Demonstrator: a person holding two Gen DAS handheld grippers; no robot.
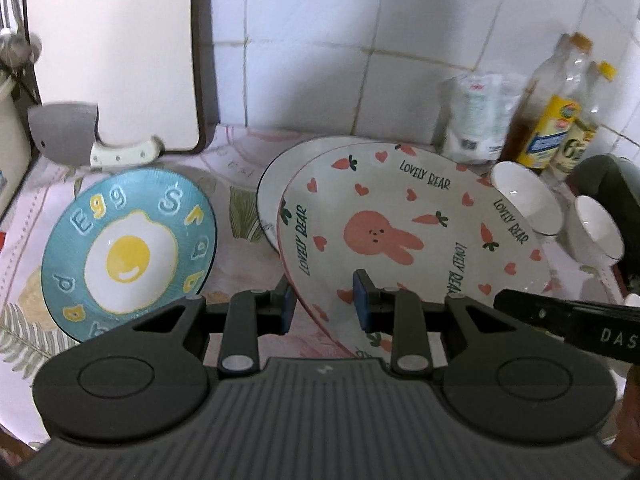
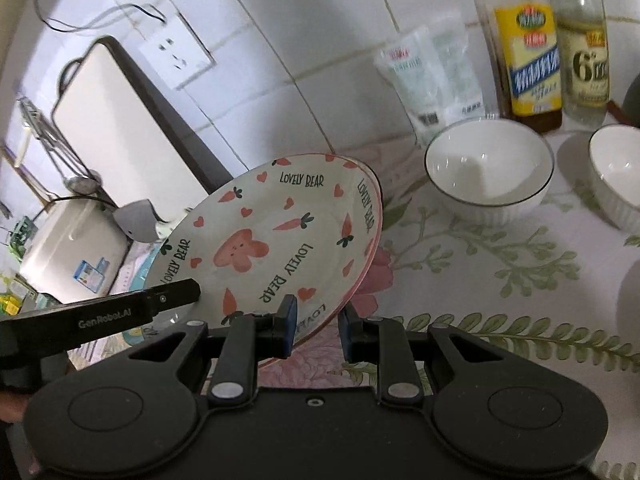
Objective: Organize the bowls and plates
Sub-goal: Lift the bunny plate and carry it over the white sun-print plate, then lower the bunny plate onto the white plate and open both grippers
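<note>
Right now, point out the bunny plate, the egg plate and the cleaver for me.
Bunny plate (image 1: 384, 236): left wrist view, on the pink bunny painted at its centre.
Egg plate (image 1: 128, 258): left wrist view, on the yellow yolk.
Cleaver (image 1: 64, 134): left wrist view, on the grey blade.
</note>
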